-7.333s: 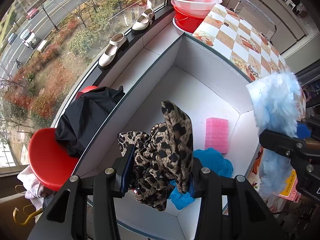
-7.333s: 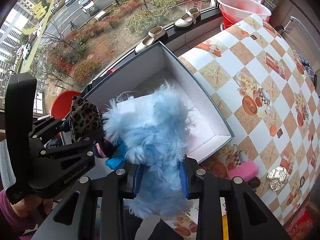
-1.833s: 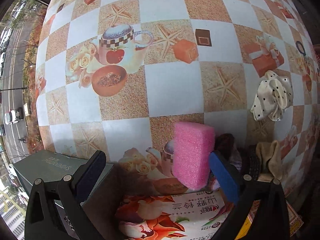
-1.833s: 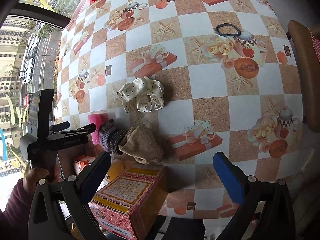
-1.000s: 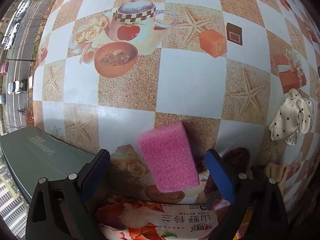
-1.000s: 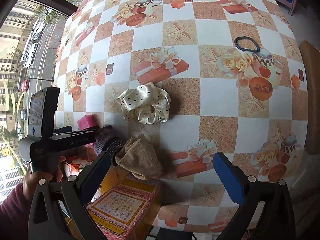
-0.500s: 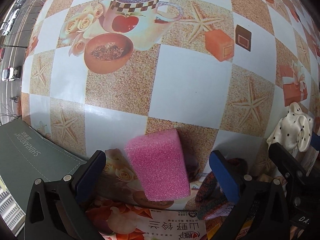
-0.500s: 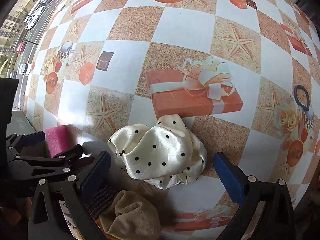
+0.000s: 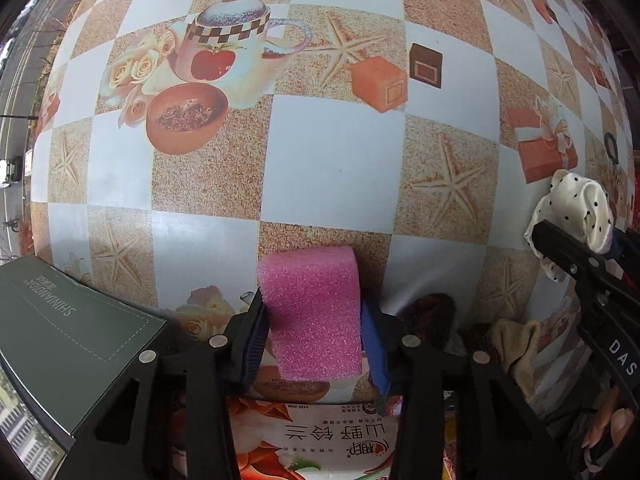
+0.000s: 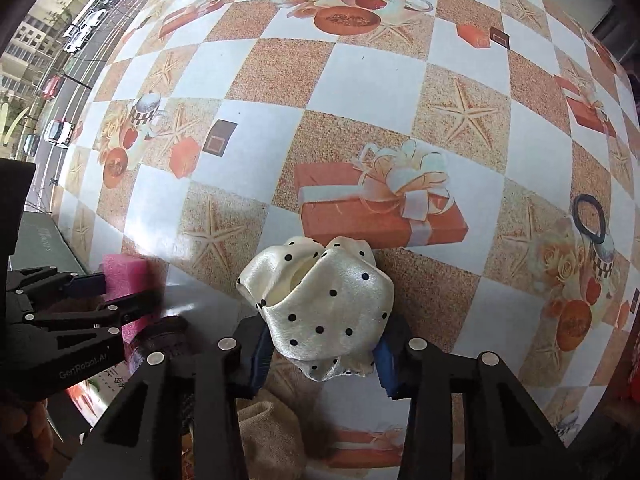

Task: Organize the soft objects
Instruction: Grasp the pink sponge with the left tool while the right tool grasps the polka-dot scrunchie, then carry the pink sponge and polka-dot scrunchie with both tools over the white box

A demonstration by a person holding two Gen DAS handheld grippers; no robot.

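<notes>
On the checkered worktop your left tongs have just closed on the pink foam sponge block; your right tongs on the cream polka-dot satin scrunchie; lift both next, likely toward the box.

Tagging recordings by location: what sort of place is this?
Likely a home, upstairs: a table under a printed checkered tablecloth, a window view down onto a street with cars, and a polka-dot scrunchie.

Both grippers are matte black plastic with silver screw heads and blue pads on the fingers. The left gripper reads "GenRobot.AI" in grey on its side; the right gripper shows white "DAS".
</notes>
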